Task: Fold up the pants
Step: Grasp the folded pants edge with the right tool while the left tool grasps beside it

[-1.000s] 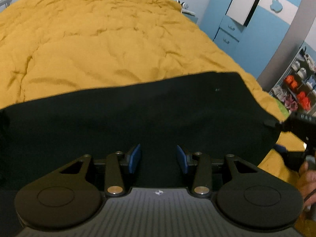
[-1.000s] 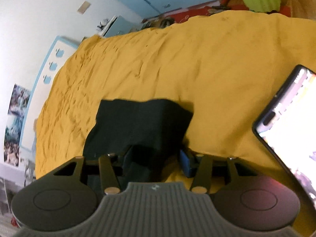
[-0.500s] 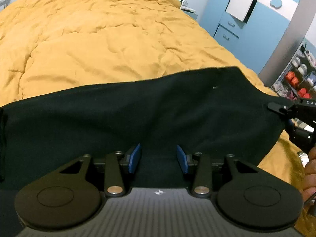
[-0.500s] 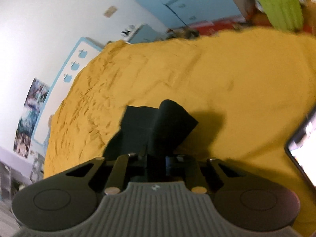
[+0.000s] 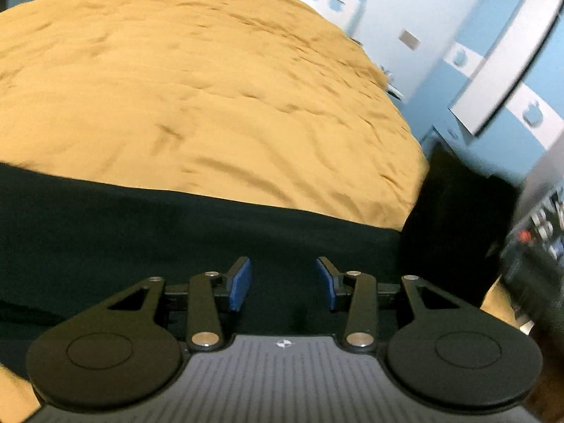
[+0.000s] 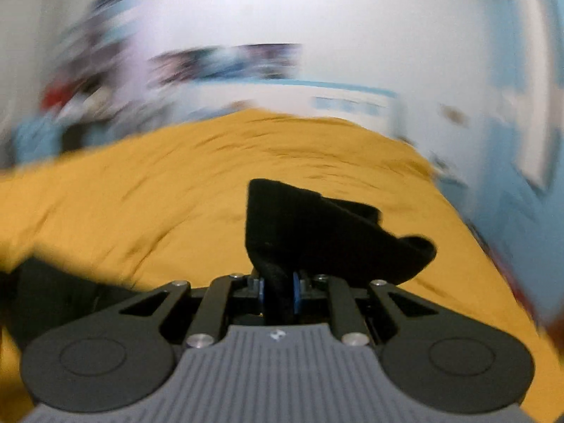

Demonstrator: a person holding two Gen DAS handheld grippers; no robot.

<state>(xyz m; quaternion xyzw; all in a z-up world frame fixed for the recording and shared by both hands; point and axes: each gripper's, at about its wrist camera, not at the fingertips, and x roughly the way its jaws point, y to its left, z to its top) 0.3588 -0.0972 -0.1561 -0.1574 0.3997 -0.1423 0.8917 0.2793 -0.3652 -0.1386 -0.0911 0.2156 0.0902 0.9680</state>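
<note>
**Right end of the pants lifted; fold only just begun**

Since the earlier frames, the right gripper [image 6: 278,290] has closed its jaws on a bunch of the black pants [image 5: 176,246] and raised that end off the yellow bedspread [image 5: 194,98]; a second back the same jaws stood apart around flat cloth. The view has also rolled markedly, and the room behind is now smeared with blur.

In the right wrist view, the pinched cloth stands up between the blue pads and flops forward in a loose dark loop above the bedspread. In the left wrist view, the same raised end shows as a dark mass at the right edge, while the rest of the pants lies flat as a broad band across the bed, under and ahead of the left gripper [image 5: 283,283]. Its jaws stand partly apart with nothing clamped, hovering over the cloth.

Judging by this, the task is at an early stage: one end is picked up, but no layer yet lies on another. Left to do: carry the lifted end over the flat part, lay it down, and likely fold again.
</note>
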